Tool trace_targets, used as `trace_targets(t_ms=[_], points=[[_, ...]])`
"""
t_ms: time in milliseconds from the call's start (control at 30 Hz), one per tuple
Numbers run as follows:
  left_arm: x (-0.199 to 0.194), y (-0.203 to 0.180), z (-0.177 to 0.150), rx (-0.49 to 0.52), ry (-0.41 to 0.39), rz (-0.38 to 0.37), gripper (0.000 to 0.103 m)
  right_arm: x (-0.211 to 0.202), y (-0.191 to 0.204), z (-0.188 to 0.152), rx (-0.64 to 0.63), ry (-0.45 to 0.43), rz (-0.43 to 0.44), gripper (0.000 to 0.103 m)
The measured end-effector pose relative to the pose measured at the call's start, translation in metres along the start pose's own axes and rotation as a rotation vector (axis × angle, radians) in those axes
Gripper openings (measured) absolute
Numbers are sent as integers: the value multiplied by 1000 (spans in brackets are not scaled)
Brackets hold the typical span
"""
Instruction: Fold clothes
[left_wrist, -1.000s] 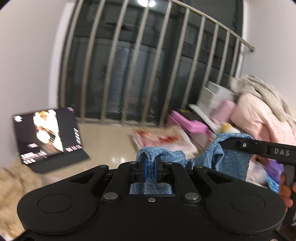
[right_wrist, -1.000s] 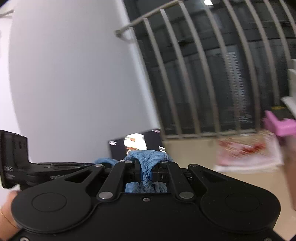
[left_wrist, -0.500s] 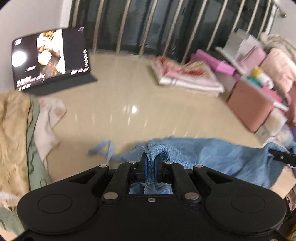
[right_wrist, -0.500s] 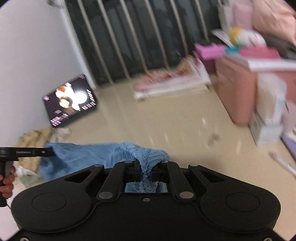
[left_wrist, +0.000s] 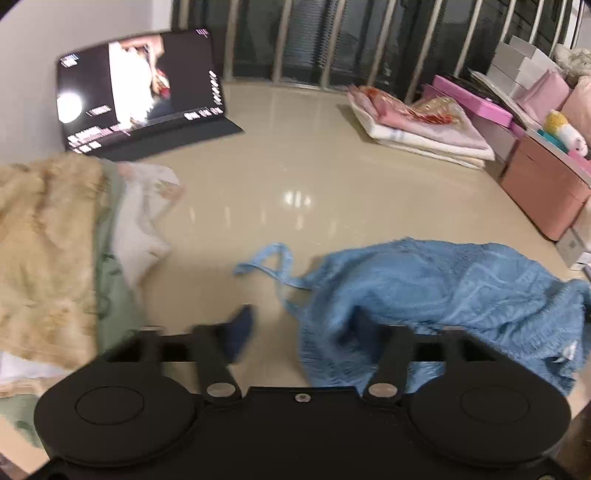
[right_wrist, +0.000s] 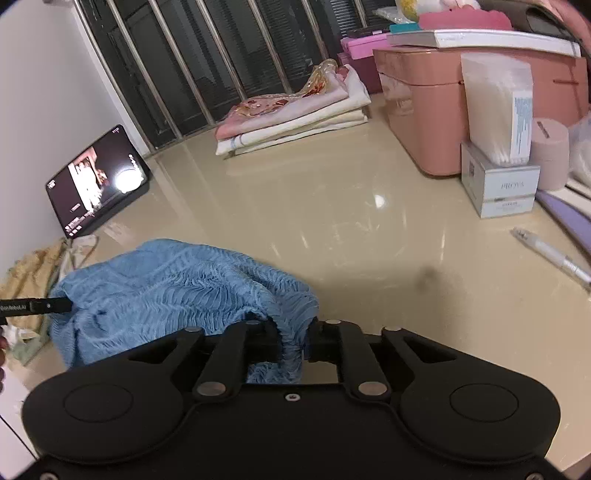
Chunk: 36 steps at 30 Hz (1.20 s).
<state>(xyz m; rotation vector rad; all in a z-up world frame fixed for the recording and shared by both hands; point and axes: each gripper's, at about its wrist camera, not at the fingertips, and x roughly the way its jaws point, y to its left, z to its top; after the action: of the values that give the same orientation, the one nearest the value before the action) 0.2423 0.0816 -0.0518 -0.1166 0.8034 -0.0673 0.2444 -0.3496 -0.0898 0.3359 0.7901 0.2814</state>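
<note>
A crinkled blue garment (left_wrist: 443, 295) lies spread on the beige floor, its thin strap (left_wrist: 273, 258) looping out to the left. My left gripper (left_wrist: 303, 328) hangs just above the floor, its jaws opening wide. The cloth's left edge drapes over its right finger and nothing is pinched. In the right wrist view the blue garment (right_wrist: 166, 284) bunches up toward my right gripper (right_wrist: 293, 332), whose jaws are opening slightly. A fold of the cloth still hangs loosely between them. The left gripper's finger (right_wrist: 51, 305) touches the garment's far left edge.
A lit tablet (left_wrist: 140, 92) leans on the wall at the back left. A heap of unfolded clothes (left_wrist: 48, 240) lies at left, and a folded stack (left_wrist: 417, 122) by the window bars. A pink box (right_wrist: 424, 110), a white carton (right_wrist: 498, 188) and a pen (right_wrist: 554, 254) line the right.
Both grippers came down and tipped toward the floor, laying the blue garment flat. The left jaws sprang wide and let the cloth go. The right jaws parted a little.
</note>
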Motion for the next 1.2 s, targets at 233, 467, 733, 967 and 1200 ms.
trace_targets(t_ms=[233,467,733,967,1200], points=[[-33,9,-4,7,-46,45,92,-29,-15,-2,69,-66,27,50],[-58,-32,-28,182,-63,-65,92,-57,19,-27,-173,-158,-101,51],[-24,-105,-49,354,-30,-96,91,-47,121,-77,-677,-216,-108,58],[-5,-96,-58,272,27,-41,20,-12,174,-109,-929,-226,-130,58],[-28,-52,-71,172,18,-59,10,16,204,-115,-1060,-244,-167,57]])
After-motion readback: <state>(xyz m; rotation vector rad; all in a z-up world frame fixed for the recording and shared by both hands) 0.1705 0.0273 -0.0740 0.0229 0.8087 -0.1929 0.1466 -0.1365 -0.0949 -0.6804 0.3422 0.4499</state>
